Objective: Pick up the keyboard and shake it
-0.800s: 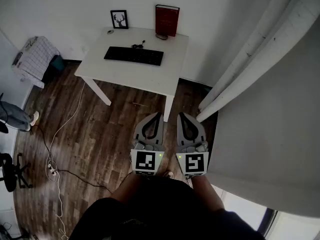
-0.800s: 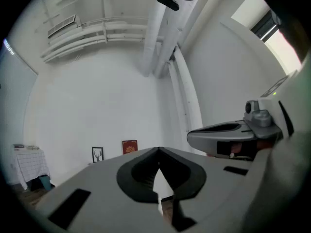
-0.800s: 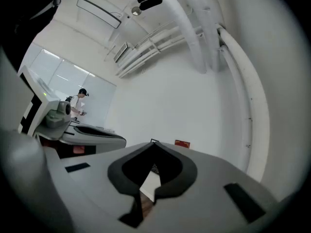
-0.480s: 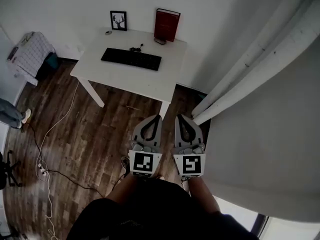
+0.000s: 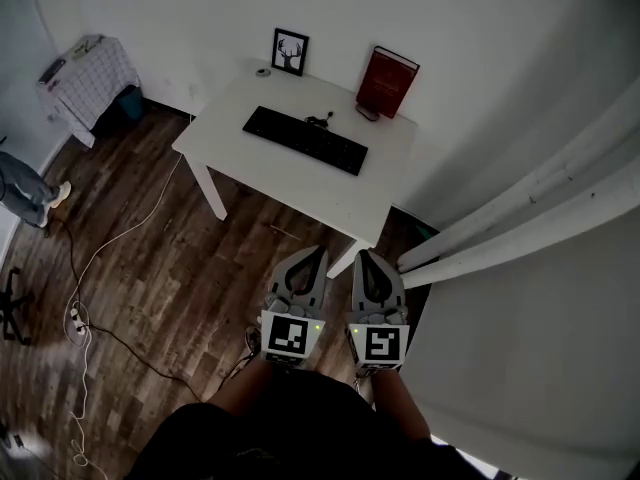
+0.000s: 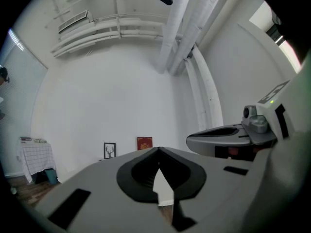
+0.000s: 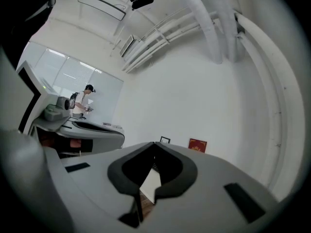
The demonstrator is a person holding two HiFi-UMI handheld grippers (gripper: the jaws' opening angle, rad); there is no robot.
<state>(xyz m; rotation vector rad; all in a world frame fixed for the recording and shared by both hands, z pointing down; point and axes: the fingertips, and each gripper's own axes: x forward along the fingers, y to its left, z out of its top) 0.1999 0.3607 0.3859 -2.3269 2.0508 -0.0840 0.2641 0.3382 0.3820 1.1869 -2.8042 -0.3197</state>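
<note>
A black keyboard (image 5: 305,140) lies on a small white table (image 5: 260,173) against the far wall, well ahead of both grippers. My left gripper (image 5: 313,255) and right gripper (image 5: 364,256) hang side by side near my body, over the wooden floor short of the table. Both are shut with nothing between their jaws. In the left gripper view the closed left gripper (image 6: 158,150) points level at the far wall; the right gripper (image 7: 154,144) does the same in its own view.
A framed deer picture (image 5: 290,52) and a red book (image 5: 387,83) lean on the wall behind the keyboard. A small round object (image 5: 263,71) sits at the table's back left. White curtains (image 5: 540,218) hang right. Cables (image 5: 90,308) trail on the floor left.
The view has swung left and tilted, so the table now sits further right and closer. Both grippers stay shut side by side near my body.
</note>
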